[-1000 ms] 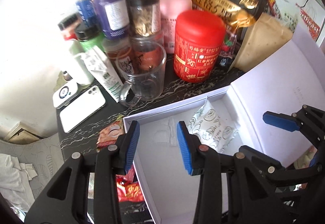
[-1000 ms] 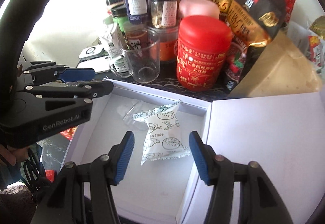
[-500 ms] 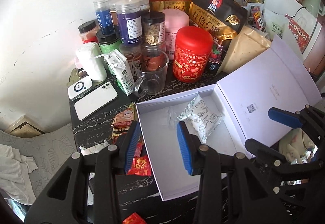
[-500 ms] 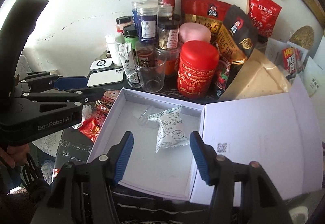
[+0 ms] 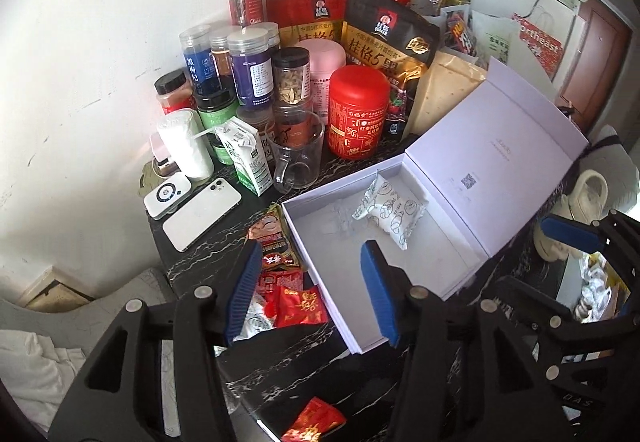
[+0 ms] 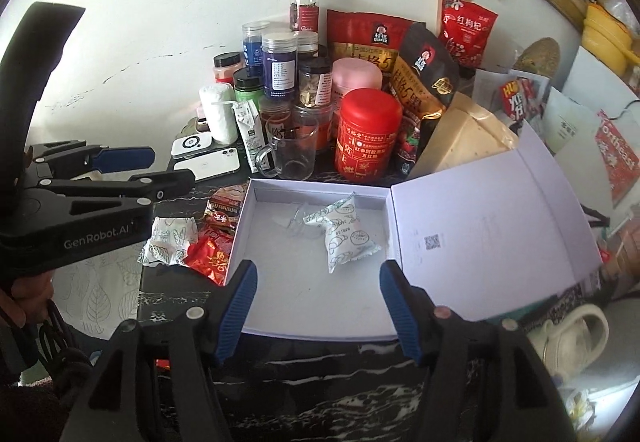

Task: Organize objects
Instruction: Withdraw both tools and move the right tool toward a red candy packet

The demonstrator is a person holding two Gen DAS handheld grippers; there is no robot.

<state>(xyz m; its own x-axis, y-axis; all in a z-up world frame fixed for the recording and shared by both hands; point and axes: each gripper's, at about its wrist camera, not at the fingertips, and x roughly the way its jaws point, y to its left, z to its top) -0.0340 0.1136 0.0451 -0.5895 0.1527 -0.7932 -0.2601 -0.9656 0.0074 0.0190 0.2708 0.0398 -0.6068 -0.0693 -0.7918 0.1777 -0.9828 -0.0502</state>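
An open white box (image 5: 432, 262) (image 6: 304, 282) lies on the dark marble table, its lid (image 5: 492, 161) folded back to the right. Inside it are a white printed snack packet (image 5: 390, 211) (image 6: 346, 238) and a clear wrapper (image 5: 336, 217). Loose red snack packets (image 5: 298, 304) (image 6: 210, 252) and a white packet (image 6: 170, 240) lie to the left of the box. My left gripper (image 5: 310, 294) hangs above the box's near left corner, its jaws opening with nothing between them. My right gripper (image 6: 320, 306) hovers over the box's front edge, jaws also opening and empty.
Jars, a red tin (image 5: 358, 113), a glass mug (image 5: 298, 157), a milk carton and oat bags crowd the back by the wall. A white phone (image 5: 202, 211) lies at the left. One red packet (image 5: 314, 420) sits near the front edge. A pale shoe (image 6: 572, 338) is at the right.
Both grippers have pulled back and up from the box, so more of the table shows. The left jaws have spread from narrow to wider. The white packet stays in the box.
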